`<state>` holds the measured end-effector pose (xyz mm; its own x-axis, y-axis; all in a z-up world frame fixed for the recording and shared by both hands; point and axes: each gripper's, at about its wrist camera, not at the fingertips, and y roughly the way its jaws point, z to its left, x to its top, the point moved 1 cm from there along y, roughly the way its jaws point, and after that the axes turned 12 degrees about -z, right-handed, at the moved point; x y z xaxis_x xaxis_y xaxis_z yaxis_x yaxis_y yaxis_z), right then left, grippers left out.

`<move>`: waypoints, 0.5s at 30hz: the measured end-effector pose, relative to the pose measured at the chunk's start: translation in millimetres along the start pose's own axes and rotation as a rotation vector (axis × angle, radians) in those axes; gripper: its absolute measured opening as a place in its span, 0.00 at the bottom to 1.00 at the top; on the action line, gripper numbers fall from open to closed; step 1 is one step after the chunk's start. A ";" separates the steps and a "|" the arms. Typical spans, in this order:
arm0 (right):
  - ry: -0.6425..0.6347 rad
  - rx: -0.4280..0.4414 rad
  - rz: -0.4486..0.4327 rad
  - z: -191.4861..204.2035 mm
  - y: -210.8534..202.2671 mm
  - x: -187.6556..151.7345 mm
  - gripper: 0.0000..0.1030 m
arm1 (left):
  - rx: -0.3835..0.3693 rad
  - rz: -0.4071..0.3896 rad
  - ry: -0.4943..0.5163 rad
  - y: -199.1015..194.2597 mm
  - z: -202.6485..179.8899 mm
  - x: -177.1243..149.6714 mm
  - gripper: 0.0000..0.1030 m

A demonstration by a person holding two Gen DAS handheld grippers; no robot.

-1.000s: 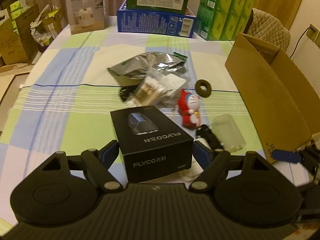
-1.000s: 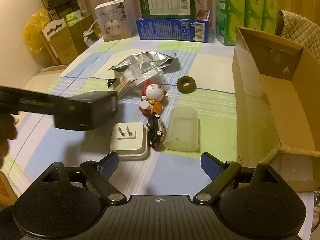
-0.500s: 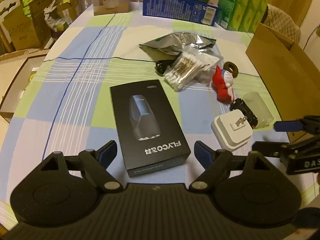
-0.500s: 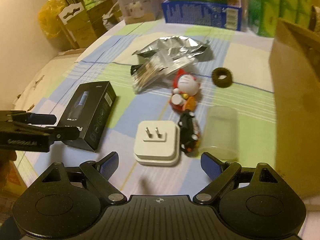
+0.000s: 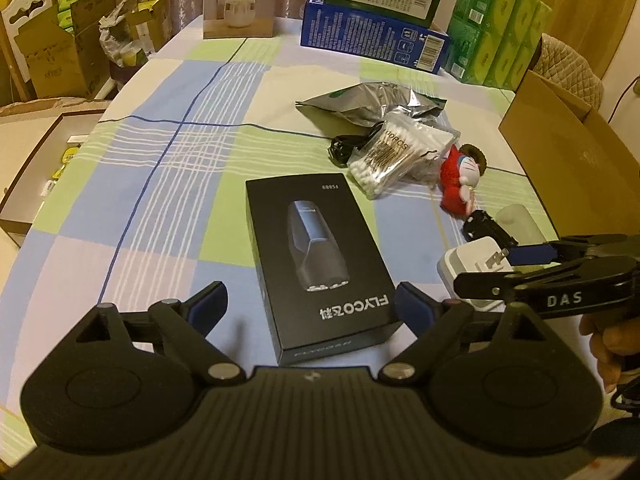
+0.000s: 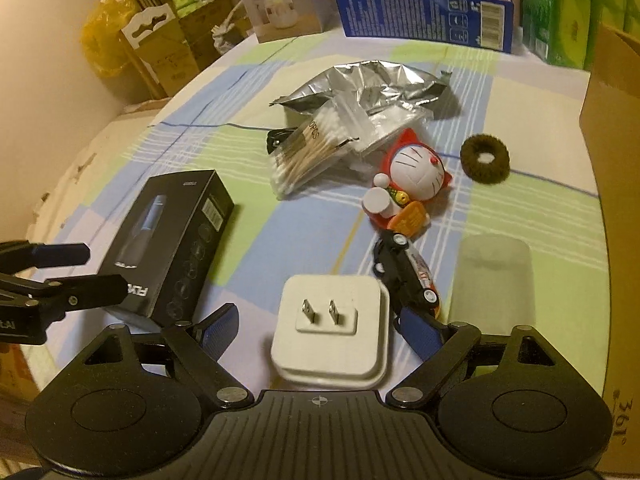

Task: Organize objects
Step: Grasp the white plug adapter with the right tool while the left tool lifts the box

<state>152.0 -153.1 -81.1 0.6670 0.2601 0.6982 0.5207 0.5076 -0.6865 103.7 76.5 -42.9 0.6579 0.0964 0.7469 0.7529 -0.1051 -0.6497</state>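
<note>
A black FLYCO box lies flat on the checked tablecloth, also in the right wrist view. My left gripper is open, its fingers either side of the box's near end, not gripping. My right gripper is open around a white plug adapter, which also shows in the left wrist view. Beside it lie a toy car, a red Doraemon figure, a clear cup, a cotton swab bag, a foil pouch and a brown hair tie.
An open cardboard box stands at the table's right edge. A blue box, green tissue packs and a humidifier box line the far edge. Cartons sit on the floor at left.
The left gripper set the black box down flat on the cloth and let go. The right gripper moved forward and down, now straddling the white adapter.
</note>
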 end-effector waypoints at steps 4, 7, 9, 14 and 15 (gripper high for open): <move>-0.098 -0.033 0.041 9.8 7.1 -5.4 0.61 | 0.000 0.007 -0.001 7.8 -0.1 1.1 0.86; -0.100 -0.040 0.040 9.8 7.3 -6.8 0.60 | 0.003 0.016 0.009 15.4 -3.7 3.0 0.86; -0.095 -0.037 0.034 10.3 4.9 -4.4 0.60 | 0.002 0.022 0.017 20.7 -7.2 5.3 0.86; -0.118 -0.050 0.012 15.3 -8.9 4.8 0.59 | 0.021 0.064 0.070 39.9 -19.4 13.2 0.85; -0.123 -0.053 0.007 15.9 -12.1 6.6 0.59 | 0.029 0.070 0.079 44.2 -21.3 14.7 0.84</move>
<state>141.6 -144.5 -65.0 0.6020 0.3637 0.7108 0.5462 0.4618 -0.6989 146.4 52.2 -57.6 0.7068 0.0118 0.7073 0.7057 -0.0804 -0.7039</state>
